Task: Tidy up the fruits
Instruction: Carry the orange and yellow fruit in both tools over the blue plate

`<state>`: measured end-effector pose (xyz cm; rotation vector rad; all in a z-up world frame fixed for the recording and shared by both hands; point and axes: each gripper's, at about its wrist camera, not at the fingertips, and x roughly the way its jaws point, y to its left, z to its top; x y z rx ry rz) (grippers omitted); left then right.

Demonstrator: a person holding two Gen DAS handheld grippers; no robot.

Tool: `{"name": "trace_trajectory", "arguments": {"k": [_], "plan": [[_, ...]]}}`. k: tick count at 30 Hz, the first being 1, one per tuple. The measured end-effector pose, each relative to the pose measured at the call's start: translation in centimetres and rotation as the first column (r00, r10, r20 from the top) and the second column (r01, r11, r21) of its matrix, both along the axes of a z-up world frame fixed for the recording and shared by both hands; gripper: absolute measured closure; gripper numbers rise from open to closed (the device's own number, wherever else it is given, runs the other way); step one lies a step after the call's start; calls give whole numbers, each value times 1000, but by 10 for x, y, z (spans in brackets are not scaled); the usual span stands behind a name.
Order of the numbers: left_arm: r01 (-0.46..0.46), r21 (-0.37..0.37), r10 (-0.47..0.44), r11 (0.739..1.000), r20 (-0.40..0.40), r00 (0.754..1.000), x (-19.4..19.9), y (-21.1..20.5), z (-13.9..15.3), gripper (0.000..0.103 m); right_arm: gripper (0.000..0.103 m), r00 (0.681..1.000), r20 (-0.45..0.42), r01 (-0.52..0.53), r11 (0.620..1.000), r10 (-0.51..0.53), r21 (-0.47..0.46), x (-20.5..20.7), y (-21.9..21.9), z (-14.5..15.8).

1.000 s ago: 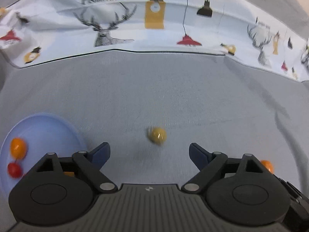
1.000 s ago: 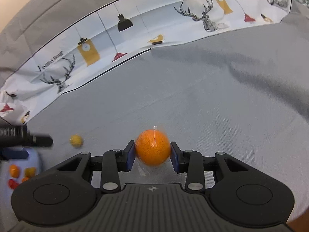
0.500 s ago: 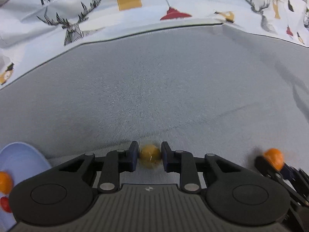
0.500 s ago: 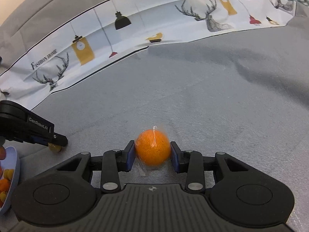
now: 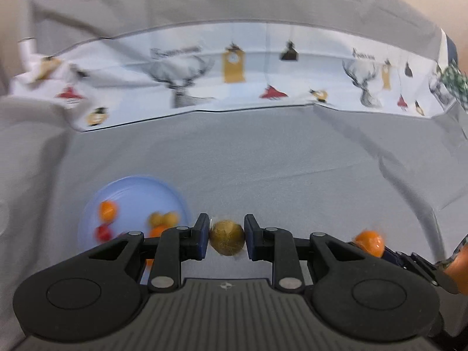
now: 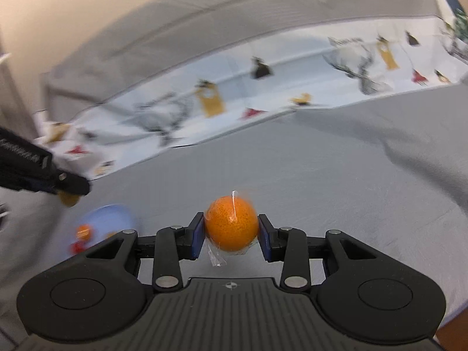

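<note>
Grey, finely woven cloth (image 5: 263, 158) covered the table in the left wrist view, where the left gripper (image 5: 226, 238) was clenched on one round, dull-yellow fruit (image 5: 226, 237) in clear film. Near left, a round pale-blue plate (image 5: 131, 193) held about five small blurred fruits — orange, yellow, red.

From the right wrist, the right gripper (image 6: 231, 227) clasped one dimpled, film-wrapped orange (image 6: 231, 223) — round, with no long axis.
</note>
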<state>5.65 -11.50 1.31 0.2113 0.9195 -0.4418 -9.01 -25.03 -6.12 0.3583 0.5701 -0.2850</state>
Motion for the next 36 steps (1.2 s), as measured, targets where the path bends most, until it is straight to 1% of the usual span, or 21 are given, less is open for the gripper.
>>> {"name": "trace_trajectory", "arguments": {"k": [3, 6, 8, 11, 15, 20, 25, 36], "plan": [[-46, -10, 46, 999, 22, 999, -34, 41, 22, 75, 64, 997, 24, -77, 997, 77, 11, -23, 36, 26], [-87, -4, 87, 996, 73, 994, -66, 75, 35, 75, 64, 985, 51, -166, 986, 165, 10, -44, 74, 49], [-108, 1, 107, 994, 98, 989, -85, 95, 40, 75, 64, 974, 61, -219, 976, 219, -3, -53, 95, 59], [-141, -6, 141, 990, 107, 984, -110, 123, 42, 75, 64, 949, 56, -307, 951, 309, -35, -65, 126, 68], [-174, -31, 176, 984, 111, 978, -135, 152, 44, 75, 64, 924, 18, -378, 921, 381, -94, -73, 158, 73], [-188, -52, 193, 981, 112, 975, -149, 174, 44, 75, 64, 917, 3, -395, 908, 399, -142, -80, 177, 81], [-198, -81, 206, 977, 99, 973, -145, 185, 42, 75, 64, 917, -19, -396, 903, 398, -165, -81, 186, 82], [-203, -96, 211, 974, 88, 973, -138, 190, 37, 75, 64, 916, -60, -401, 896, 397, -189, -73, 196, 79]]}}
